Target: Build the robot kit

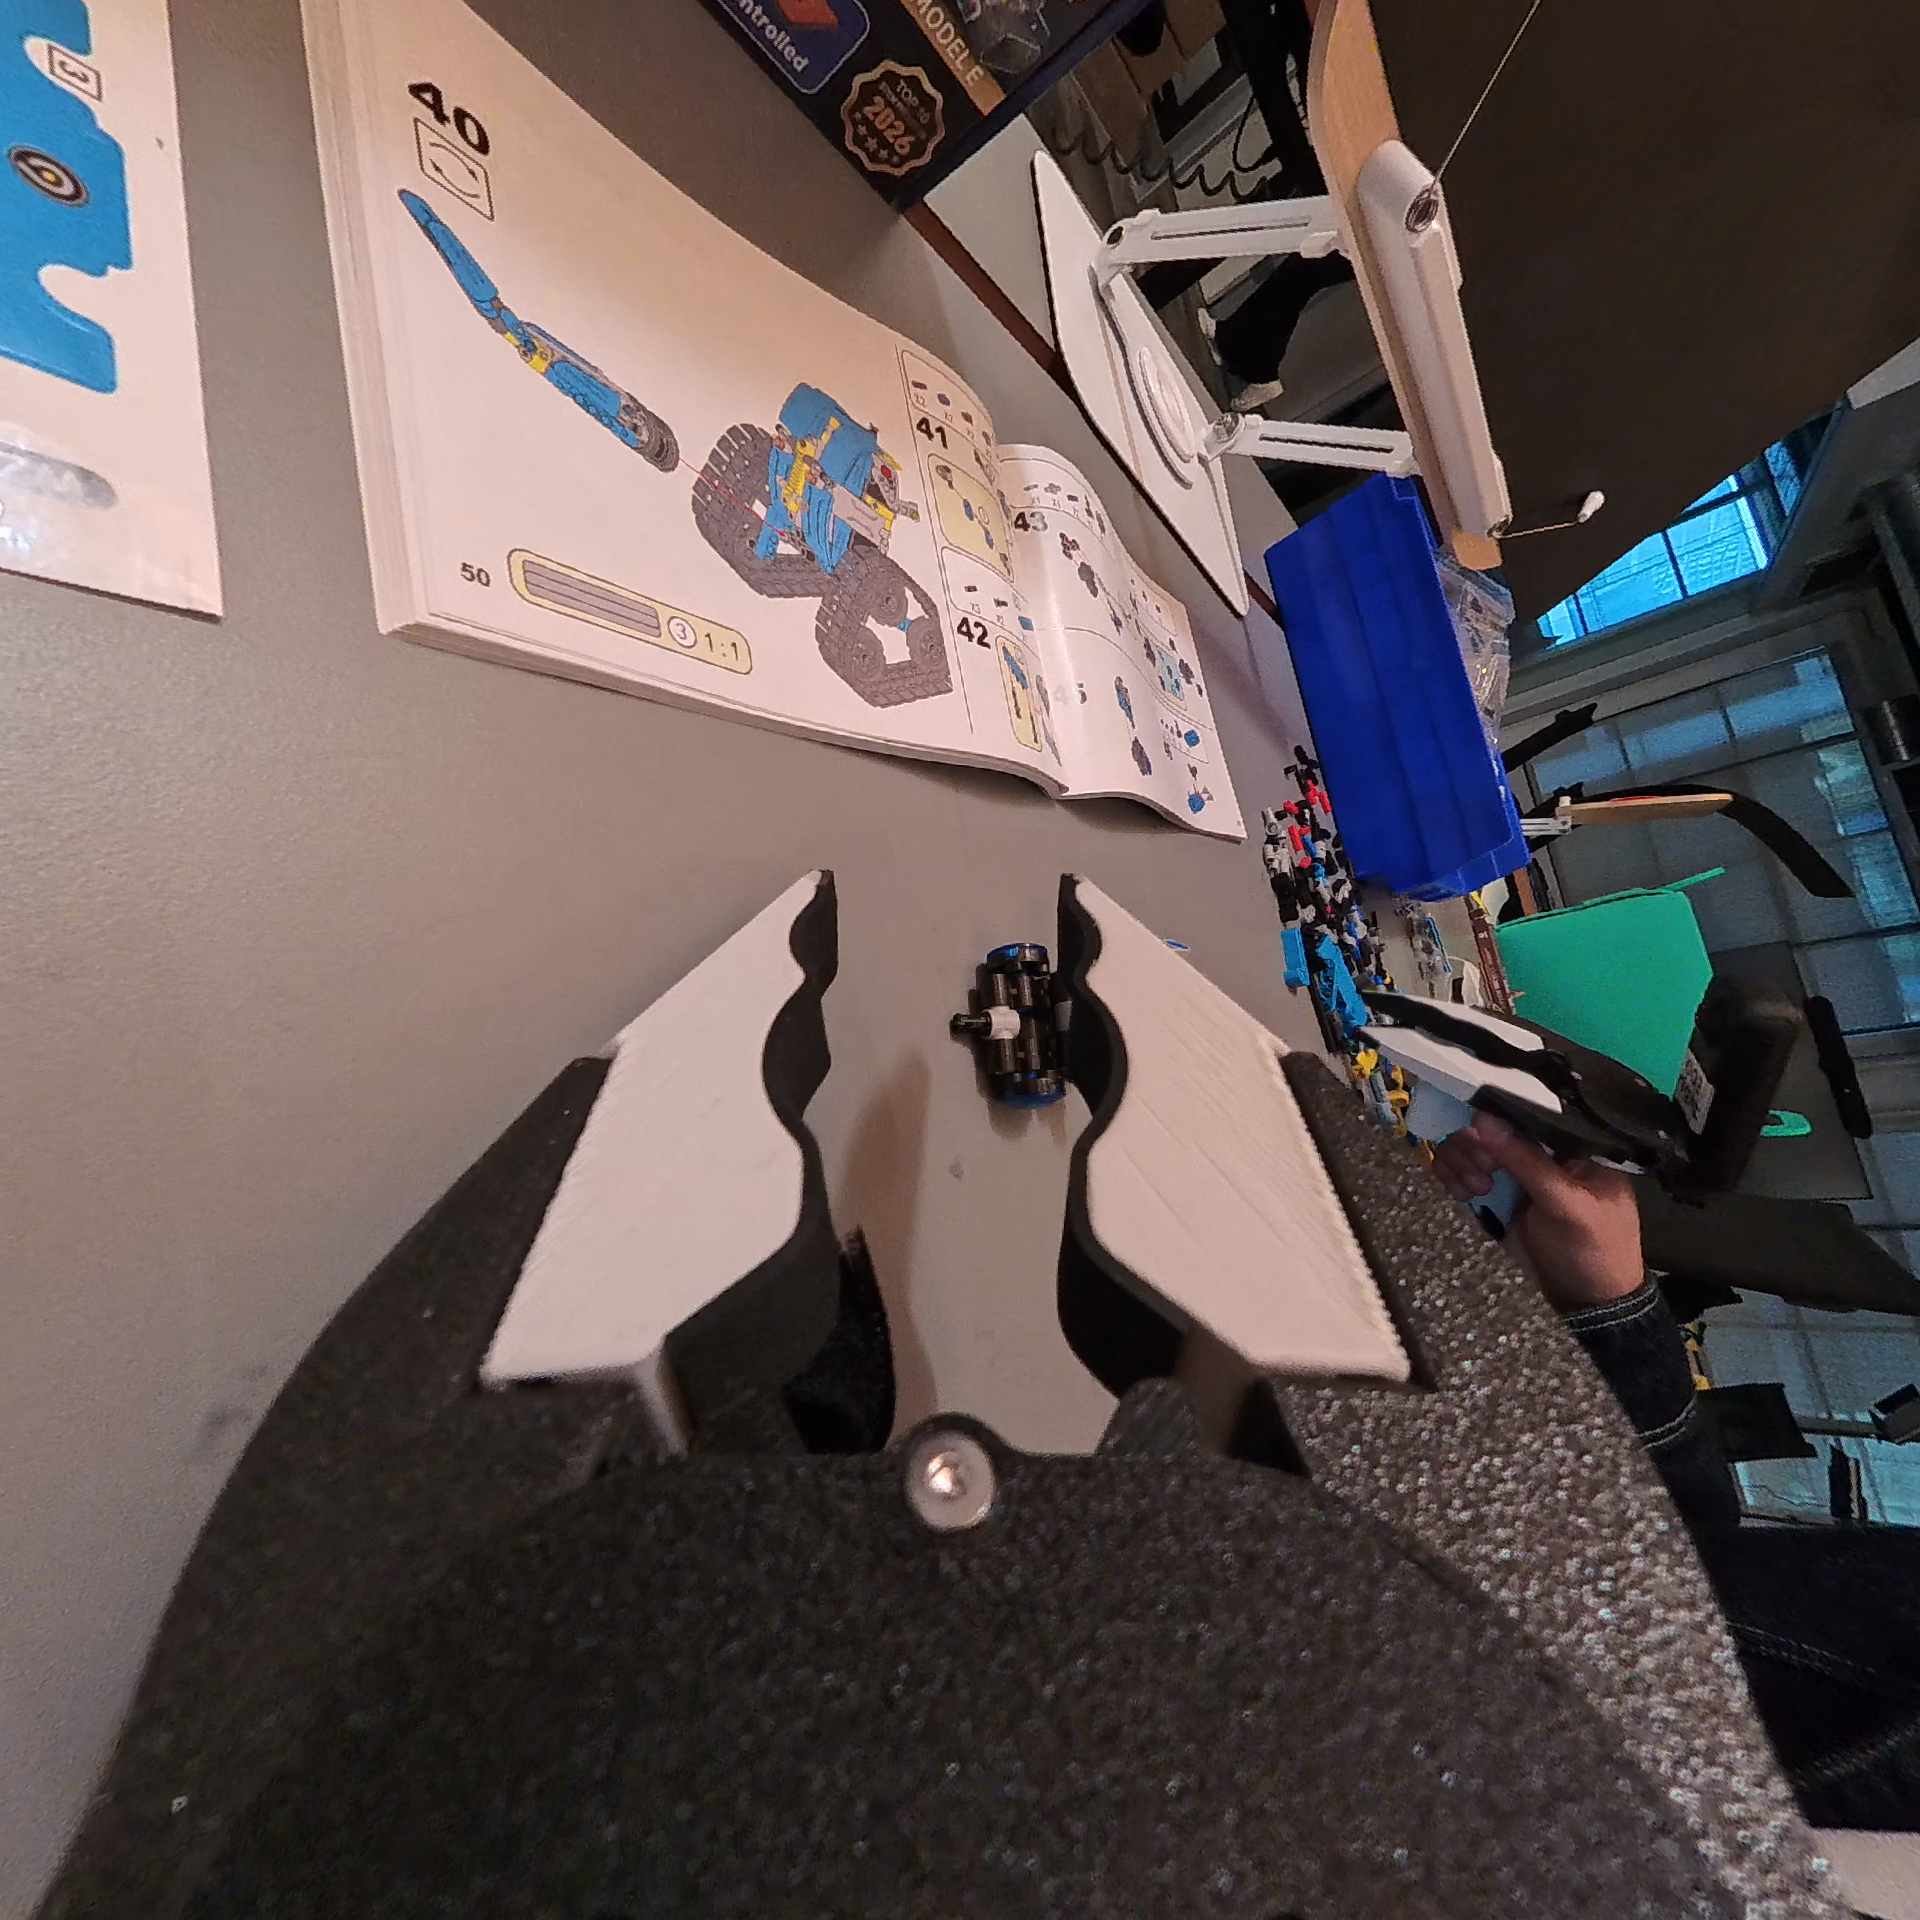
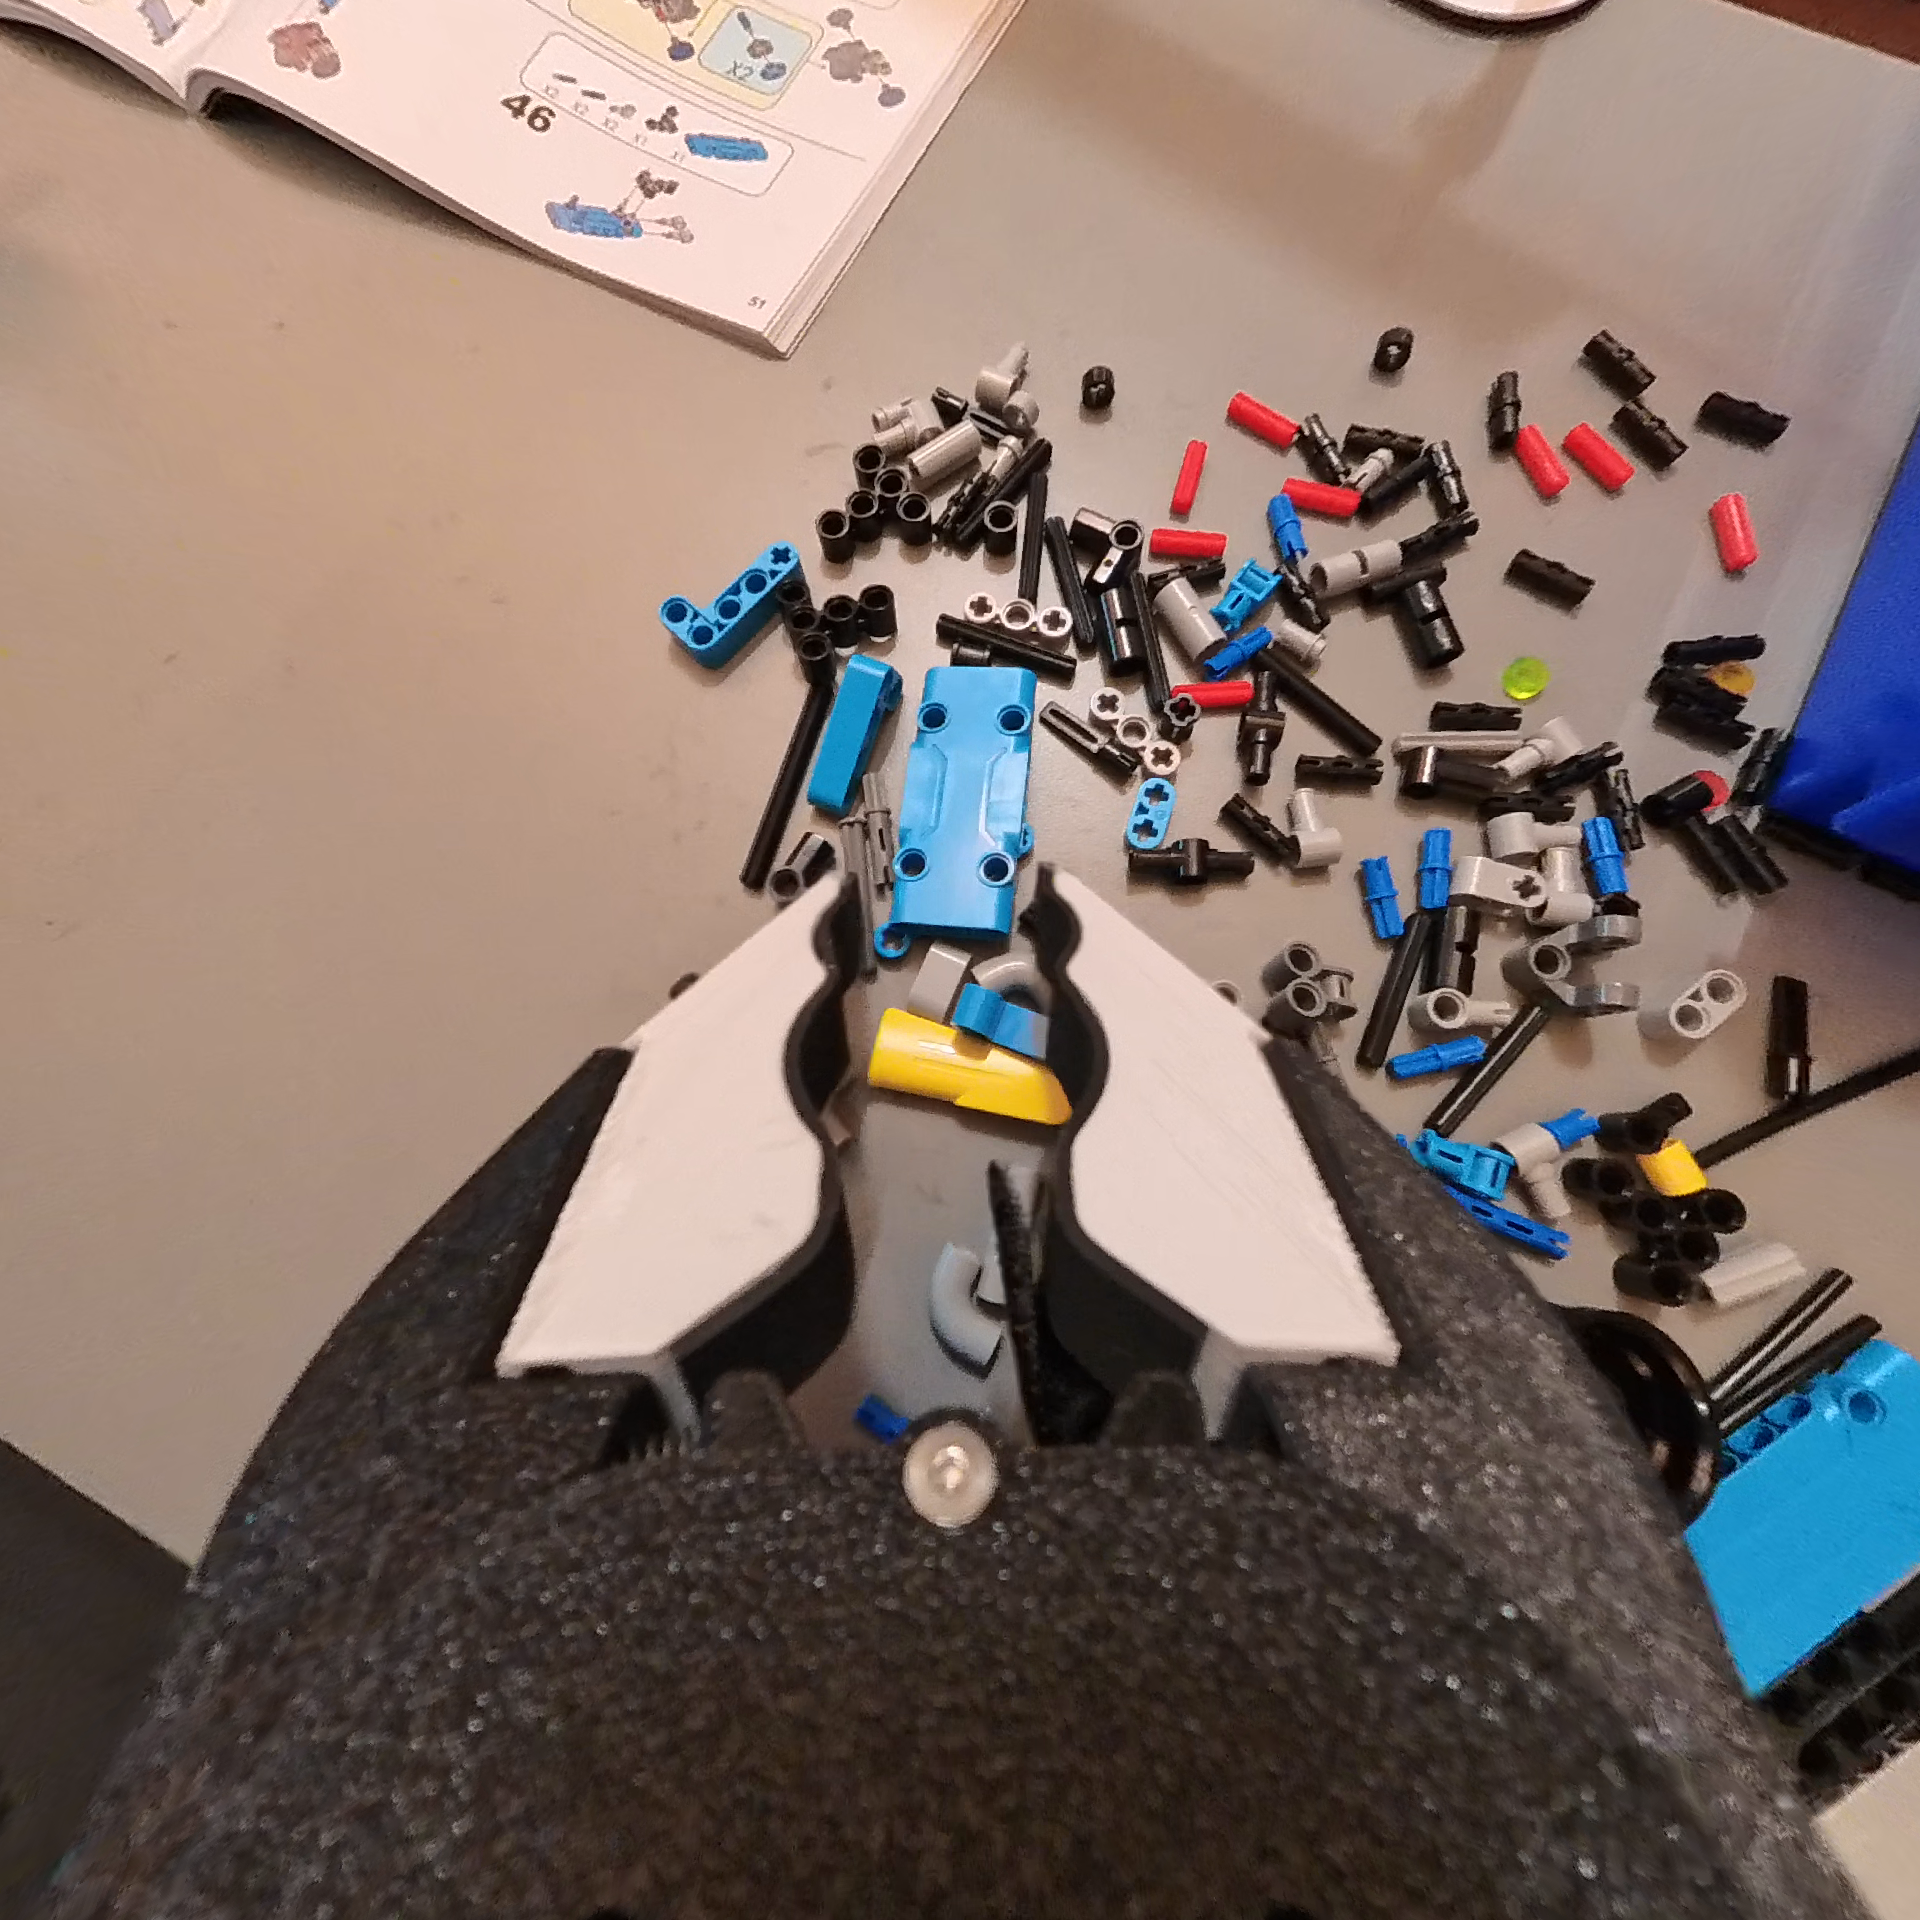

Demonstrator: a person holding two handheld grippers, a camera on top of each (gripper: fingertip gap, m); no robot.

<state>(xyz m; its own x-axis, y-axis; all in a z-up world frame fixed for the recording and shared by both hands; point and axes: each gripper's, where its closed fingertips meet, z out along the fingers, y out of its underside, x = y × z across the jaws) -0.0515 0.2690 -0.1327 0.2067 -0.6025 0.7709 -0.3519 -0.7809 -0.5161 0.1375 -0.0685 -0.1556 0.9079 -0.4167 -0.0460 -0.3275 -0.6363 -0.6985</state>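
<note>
Two grippers hang over a grey table [image 1: 260,935], both with fingers spread apart and gripping nothing. Between the left gripper [image 1: 945,894] fingers lies a small black-and-blue assembly [image 1: 1013,1023], just beside the right-hand finger; whether they touch is unclear. An open booklet [image 1: 675,468] lies beyond. The right gripper [image 2: 945,883] hovers at the edge of a scatter of parts [image 2: 1299,675]: a yellow piece [image 2: 966,1065] between its fingers, a blue panel [image 2: 961,805] just past the tips.
</note>
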